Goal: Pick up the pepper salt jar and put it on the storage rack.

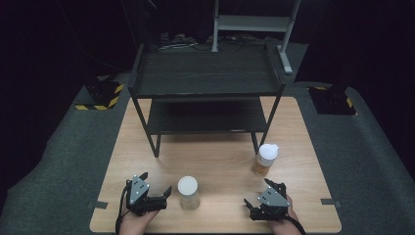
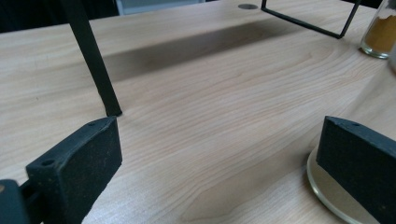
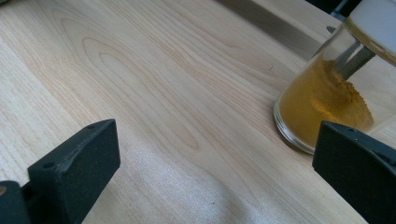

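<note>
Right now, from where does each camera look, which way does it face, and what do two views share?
High view: above the person's side, facing forward and down on the table; both hands, left gripper and right gripper show.
Left gripper view: low along its open jaws toward the shelf rack.
Right gripper view: low along its open jaws.
Shared: the spice jar with orange powder appears in all.

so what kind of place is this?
Likely a lab data-collection rig: wooden table on grey carpet, dark surroundings, hazard-striped stand bases, handheld left gripper and right gripper, black two-tier shelf.
</note>
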Available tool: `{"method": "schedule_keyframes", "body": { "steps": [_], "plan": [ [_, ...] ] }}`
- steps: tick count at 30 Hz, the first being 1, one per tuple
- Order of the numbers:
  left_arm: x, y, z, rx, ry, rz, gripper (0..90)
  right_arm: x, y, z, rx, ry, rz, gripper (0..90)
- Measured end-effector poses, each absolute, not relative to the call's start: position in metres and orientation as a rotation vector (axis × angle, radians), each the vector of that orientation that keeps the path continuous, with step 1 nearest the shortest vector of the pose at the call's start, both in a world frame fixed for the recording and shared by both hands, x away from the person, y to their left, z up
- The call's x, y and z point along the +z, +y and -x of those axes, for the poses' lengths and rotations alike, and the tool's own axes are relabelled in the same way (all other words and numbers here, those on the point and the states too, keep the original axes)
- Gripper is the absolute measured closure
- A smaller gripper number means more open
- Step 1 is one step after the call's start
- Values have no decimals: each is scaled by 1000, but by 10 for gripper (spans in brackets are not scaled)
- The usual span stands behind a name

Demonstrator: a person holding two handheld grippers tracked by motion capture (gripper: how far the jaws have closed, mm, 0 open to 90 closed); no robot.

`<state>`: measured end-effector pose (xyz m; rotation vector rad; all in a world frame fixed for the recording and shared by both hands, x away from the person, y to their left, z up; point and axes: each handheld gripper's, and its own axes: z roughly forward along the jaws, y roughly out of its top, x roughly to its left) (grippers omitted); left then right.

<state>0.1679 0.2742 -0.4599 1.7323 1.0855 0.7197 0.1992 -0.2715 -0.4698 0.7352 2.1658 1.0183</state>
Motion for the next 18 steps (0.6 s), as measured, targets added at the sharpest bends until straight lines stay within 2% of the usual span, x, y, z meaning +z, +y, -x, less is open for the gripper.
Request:
{"method": "schedule_keyframes", "body": {
  "steps": [18],
  "plan": [
    [-432,281,-145,756,988,-1609,4,-469,-270,-199,1008,2178,-723,2]
  ]
}}
